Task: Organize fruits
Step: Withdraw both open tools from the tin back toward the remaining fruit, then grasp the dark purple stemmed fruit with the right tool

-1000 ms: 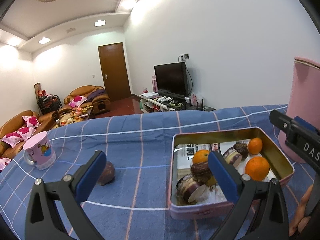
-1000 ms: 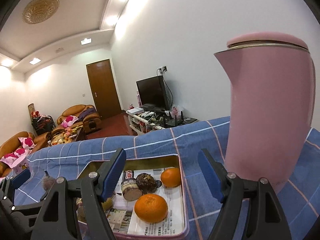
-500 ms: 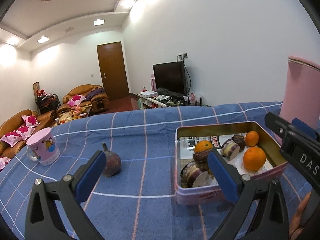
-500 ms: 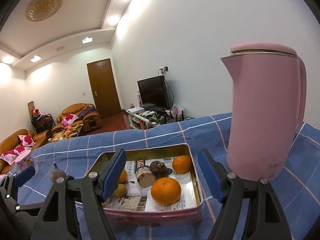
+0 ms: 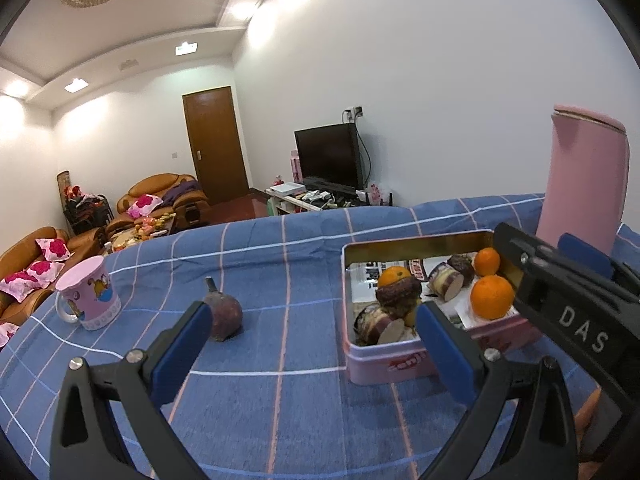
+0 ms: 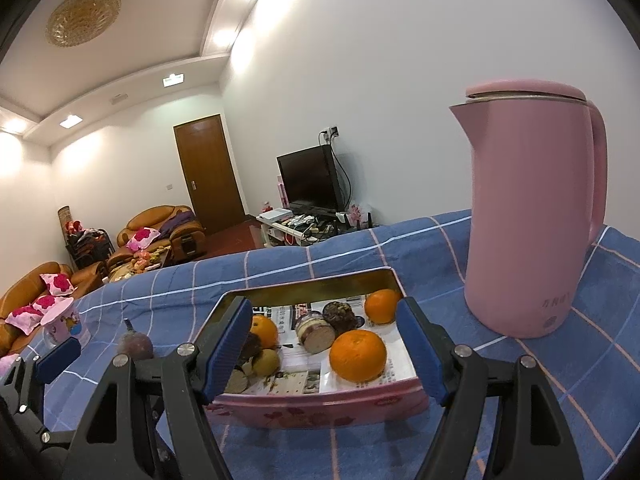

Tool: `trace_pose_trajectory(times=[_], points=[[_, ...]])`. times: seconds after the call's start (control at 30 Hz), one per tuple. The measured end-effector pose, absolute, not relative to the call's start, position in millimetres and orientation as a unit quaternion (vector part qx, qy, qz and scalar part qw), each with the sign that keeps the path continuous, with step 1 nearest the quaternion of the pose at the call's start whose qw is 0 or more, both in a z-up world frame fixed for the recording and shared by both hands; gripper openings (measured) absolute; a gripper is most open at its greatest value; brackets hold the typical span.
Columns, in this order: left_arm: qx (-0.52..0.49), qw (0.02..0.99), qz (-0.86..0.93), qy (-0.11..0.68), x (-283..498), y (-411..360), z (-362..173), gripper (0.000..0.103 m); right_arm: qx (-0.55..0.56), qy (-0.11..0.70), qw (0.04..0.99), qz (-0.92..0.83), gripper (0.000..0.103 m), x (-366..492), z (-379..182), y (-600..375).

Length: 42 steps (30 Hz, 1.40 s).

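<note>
Three oranges (image 6: 358, 355), one tin (image 6: 320, 406), one kettle (image 6: 532, 220), one mug (image 5: 89, 294).

The table is covered by a matt woven blue checked cloth (image 5: 280, 364). The tin (image 6: 320, 404) is made of painted pink metal outside, with a shiny brass-coloured inner wall, and is lined with printed paper (image 6: 396, 364). Dimpled, slightly glossy peel is shown by the oranges (image 6: 358, 354). A dull, rough purple skin is seen on the loose fruit (image 5: 224, 316). The pink kettle (image 6: 528, 232) appears to be smooth satin plastic with a thin metal rim. The mug (image 5: 90, 300) looks glazed. Matt blue pads (image 5: 180, 352) are set in black plastic.
</note>
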<state>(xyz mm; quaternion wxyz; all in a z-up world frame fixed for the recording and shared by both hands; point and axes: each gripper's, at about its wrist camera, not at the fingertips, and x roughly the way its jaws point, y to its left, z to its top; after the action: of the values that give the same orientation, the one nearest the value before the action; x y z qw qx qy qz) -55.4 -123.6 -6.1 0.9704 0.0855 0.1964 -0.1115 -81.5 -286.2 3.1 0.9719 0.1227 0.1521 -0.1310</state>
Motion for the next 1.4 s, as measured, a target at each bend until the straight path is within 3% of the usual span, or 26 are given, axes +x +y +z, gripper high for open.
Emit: trace_pose_trajectory(times=[1.4], points=[[0.042,0.965,-0.03,0.256,-1,-13,-17,0.103,0.118,0.19,0.973,-0.061,0.076,-35,-4,-195]])
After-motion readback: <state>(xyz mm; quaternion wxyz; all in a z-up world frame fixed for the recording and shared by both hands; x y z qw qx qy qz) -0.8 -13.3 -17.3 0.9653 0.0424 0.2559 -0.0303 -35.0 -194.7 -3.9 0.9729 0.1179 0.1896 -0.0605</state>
